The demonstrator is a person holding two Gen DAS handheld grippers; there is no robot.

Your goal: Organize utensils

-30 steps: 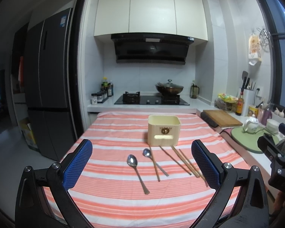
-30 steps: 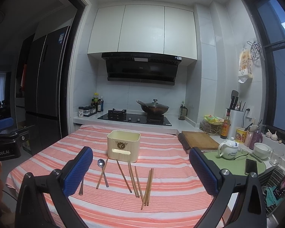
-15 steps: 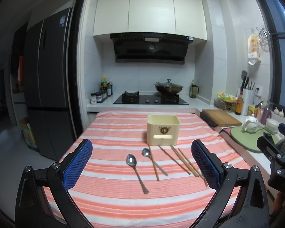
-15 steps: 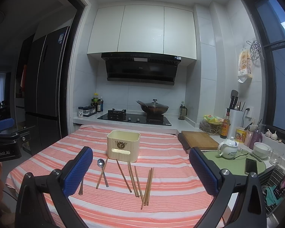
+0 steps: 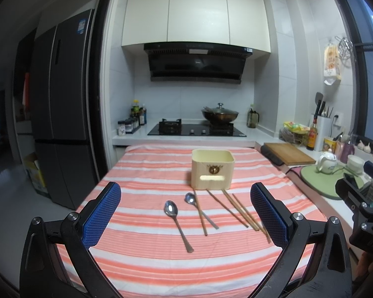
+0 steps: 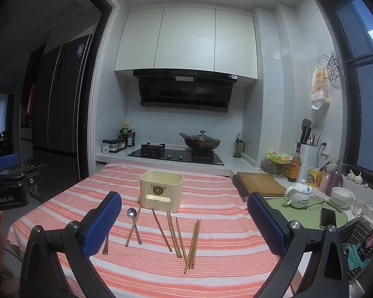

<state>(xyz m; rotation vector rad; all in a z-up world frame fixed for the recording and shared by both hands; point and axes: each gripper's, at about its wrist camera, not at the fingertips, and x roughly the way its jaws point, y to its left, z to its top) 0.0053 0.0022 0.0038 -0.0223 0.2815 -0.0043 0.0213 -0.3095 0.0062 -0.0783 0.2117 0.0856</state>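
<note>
utensils laid out, nothing picked yet

left hand-held gripper point(image 5: 185, 212) jaws wide apart, empty, hovering over the near edge of the striped surface point(image 5: 146, 181), lined up on the two spoons point(image 5: 177, 222). chopsticks point(image 6: 176, 236) fan out loose to their right. cream holder point(image 6: 161, 190) sits upright just behind, mouth open, likely the drop target. right hand-held gripper point(image 6: 184, 226) also spread, empty, framing the chopsticks. spoons shiny metal, chopsticks thin brown wood.

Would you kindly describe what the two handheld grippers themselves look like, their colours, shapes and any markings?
Both are alike: the left gripper and right gripper each have two black angular arms with silver bolts, ending in flat jaws faced with blue dotted pads. Seen from the right wrist view, the left unit's black body bears white lettering ending "enRobot.AI". No cables or sleeves are visible.
</note>
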